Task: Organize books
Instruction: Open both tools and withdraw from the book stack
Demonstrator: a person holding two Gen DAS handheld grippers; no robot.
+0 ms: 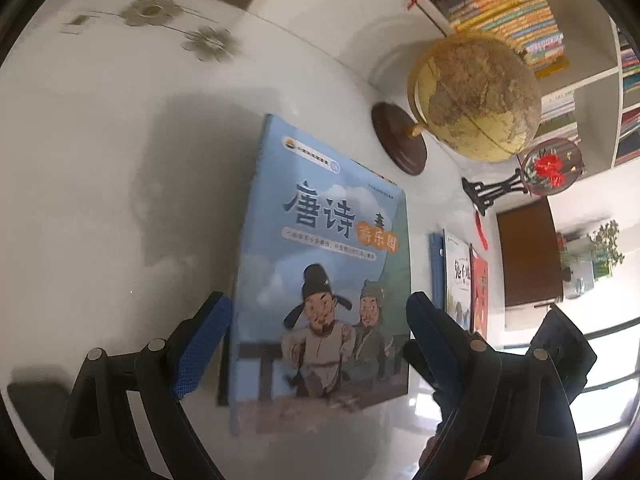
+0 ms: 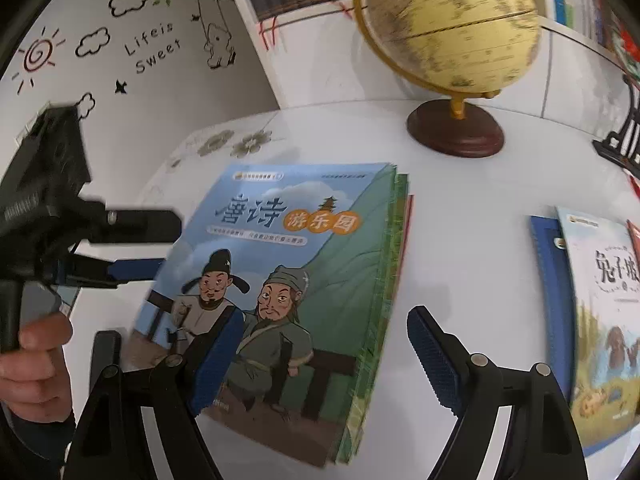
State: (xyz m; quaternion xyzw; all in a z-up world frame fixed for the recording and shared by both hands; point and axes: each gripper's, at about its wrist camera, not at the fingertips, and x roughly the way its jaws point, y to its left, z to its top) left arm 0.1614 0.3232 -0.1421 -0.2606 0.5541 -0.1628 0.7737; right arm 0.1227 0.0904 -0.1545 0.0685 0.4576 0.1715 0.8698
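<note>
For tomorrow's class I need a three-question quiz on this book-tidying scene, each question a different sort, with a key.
1. True or false: the right gripper is clamped on the blue poetry book.
2. What stands behind the book stack on a dark wooden base?
A. a lamp
B. a globe
C. a vase
3. Fill in: the left gripper has its jaws ____ around the book's lower edge.

Key: 1 false; 2 B; 3 open.

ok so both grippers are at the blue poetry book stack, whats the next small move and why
Probably close the right gripper on the blue-covered book stack on the white table: its open jaws already straddle the stack's near edge, while the left gripper frames the same cover, also open.
</note>
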